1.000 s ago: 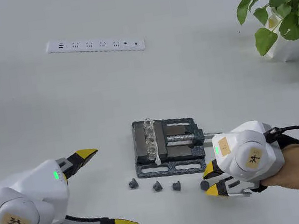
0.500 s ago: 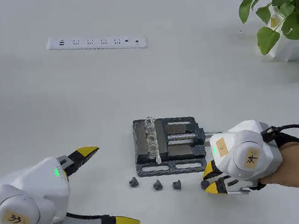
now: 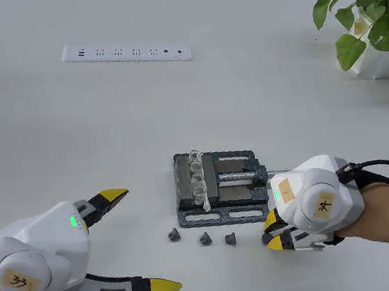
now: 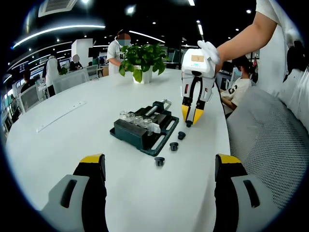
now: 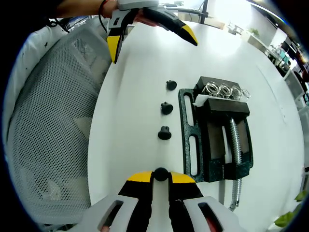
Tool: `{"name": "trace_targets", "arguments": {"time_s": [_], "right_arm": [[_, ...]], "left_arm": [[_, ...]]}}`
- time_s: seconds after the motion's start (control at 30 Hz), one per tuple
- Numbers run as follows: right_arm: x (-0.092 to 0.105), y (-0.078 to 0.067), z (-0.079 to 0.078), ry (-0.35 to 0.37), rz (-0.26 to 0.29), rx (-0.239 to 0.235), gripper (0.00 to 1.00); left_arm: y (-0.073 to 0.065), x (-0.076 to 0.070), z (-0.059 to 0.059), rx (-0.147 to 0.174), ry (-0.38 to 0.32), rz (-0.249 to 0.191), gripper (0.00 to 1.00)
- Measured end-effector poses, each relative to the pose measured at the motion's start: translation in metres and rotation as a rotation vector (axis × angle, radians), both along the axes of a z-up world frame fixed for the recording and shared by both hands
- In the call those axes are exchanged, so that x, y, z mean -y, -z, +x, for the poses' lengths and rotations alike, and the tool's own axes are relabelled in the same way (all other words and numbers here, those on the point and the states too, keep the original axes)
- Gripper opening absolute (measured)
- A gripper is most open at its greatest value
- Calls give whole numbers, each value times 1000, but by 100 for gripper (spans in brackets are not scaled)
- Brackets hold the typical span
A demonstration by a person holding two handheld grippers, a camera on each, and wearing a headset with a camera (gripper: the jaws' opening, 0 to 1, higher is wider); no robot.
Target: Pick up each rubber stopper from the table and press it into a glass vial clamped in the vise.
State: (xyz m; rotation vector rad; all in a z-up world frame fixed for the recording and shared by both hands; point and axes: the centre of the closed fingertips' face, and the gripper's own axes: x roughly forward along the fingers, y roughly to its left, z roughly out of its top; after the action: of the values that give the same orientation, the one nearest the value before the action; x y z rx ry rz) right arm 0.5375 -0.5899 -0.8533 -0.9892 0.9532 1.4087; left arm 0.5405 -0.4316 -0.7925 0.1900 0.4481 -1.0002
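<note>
Pinching: right gripper [image 5: 160, 180] clenched on one rubber stopper [image 5: 160, 173], near the vise [image 5: 212, 140] corner.
Spread: left gripper [image 4: 159, 162], jaws wide apart, released.
Loose: three stoppers [image 3: 205, 239] in a row on the table [image 3: 68, 135] before the vise.
Clamped: glass vials [image 3: 197, 178] in a row, upright in the vise.

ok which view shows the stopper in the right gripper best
The right gripper view: the stopper sits close up, pinched between the yellow tips of the right gripper. In the left gripper view it is a small dark speck at those tips; in the head view the gripper's body mostly hides it.
</note>
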Motion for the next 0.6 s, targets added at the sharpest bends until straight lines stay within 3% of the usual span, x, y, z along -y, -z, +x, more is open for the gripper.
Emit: {"name": "trace_targets", "arguments": {"time_s": [0.4,0.6], "right_arm": [[1,1,0,5,-4,-2,7],[3,-6,2,16,5,-1,7]], "left_arm": [[1,1,0,1,5,0,93],[1,1,0,4,4,2,93]]}}
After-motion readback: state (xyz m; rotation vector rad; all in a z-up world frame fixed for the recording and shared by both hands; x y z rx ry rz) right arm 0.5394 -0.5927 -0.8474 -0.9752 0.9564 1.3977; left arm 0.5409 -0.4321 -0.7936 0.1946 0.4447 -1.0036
